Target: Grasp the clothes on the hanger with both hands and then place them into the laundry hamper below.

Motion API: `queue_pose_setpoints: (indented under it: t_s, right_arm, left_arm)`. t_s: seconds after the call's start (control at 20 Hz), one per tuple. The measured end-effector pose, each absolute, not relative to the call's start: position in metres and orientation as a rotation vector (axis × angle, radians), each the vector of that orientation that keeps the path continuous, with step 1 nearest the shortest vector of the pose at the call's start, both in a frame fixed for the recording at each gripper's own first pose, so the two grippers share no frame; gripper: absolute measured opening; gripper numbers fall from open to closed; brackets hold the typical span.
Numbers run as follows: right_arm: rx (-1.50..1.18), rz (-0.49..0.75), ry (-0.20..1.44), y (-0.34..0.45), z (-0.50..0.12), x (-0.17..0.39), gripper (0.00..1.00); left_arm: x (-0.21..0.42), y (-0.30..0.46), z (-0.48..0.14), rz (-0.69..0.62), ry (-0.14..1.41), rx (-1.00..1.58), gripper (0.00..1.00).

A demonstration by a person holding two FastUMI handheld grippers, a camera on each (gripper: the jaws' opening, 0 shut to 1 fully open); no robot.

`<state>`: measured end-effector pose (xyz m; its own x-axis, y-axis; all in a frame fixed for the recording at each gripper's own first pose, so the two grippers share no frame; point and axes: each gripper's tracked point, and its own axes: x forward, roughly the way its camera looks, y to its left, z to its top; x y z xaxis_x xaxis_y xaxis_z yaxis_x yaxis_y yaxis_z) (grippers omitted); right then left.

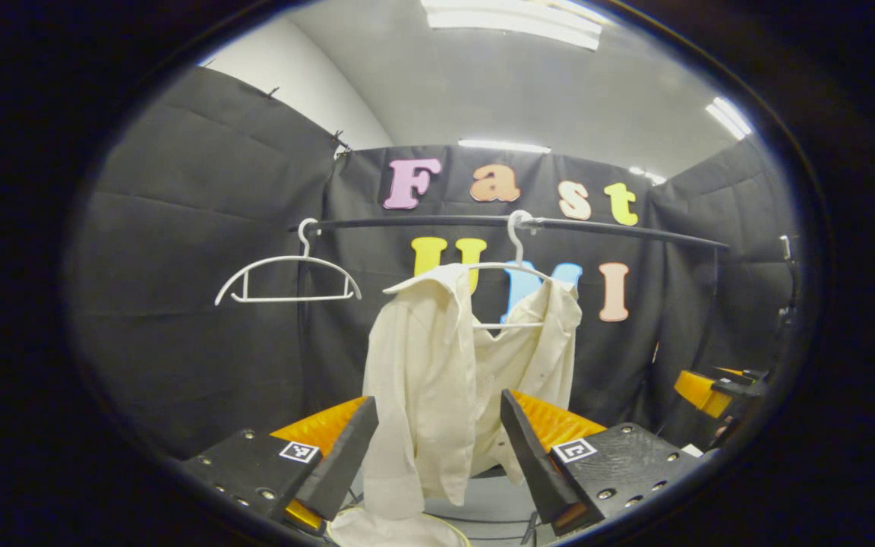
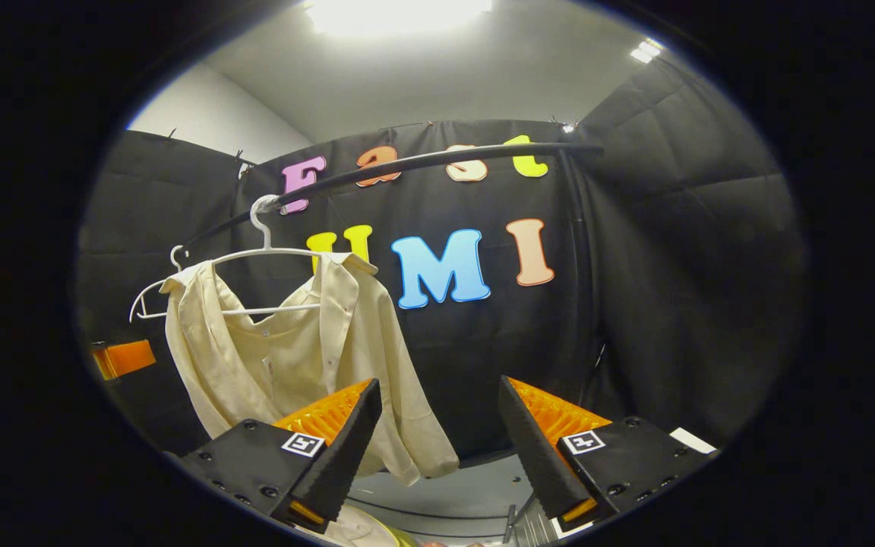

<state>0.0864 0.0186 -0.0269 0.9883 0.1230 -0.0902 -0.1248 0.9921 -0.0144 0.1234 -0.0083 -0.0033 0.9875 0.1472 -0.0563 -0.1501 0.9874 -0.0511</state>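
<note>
Shirt (image 1: 437,380) on hanger (image 1: 512,262), hem cut off below; left claw (image 1: 437,425) and right claw (image 2: 437,422) both released.

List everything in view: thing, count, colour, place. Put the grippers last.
shirt: one, cream, hanging on the right-hand hanger, sleeve trailing down.
hanger with shirt: one, white, hooked on the rail.
empty hanger: one, white, hooked on the rail to the left in the left gripper view.
rail: one, black, running across the booth in front of the back wall.
ceiling lights: several, white, overhead.
cloth at the bottom: pale, low in the left gripper view; what it lies in cannot be told.
left gripper: open, the shirt between its fingers, not pressed.
right gripper: open, shirt to its left.
</note>
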Motion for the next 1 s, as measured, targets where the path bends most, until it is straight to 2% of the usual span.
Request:
queue_pose_setpoints:
  t_s: [0.6,1.0]
  right_arm:
    - [-0.01,0.234,0.12,0.032,-0.044,0.163,0.98]
    - [-0.011,0.312,0.145,0.037,-0.055,0.192,0.98]
  left_arm:
    - [0.225,-0.024,-0.008,0.242,0.061,-0.06,0.95]
    - [0.26,-0.006,-0.024,0.396,0.089,-0.068,0.95]
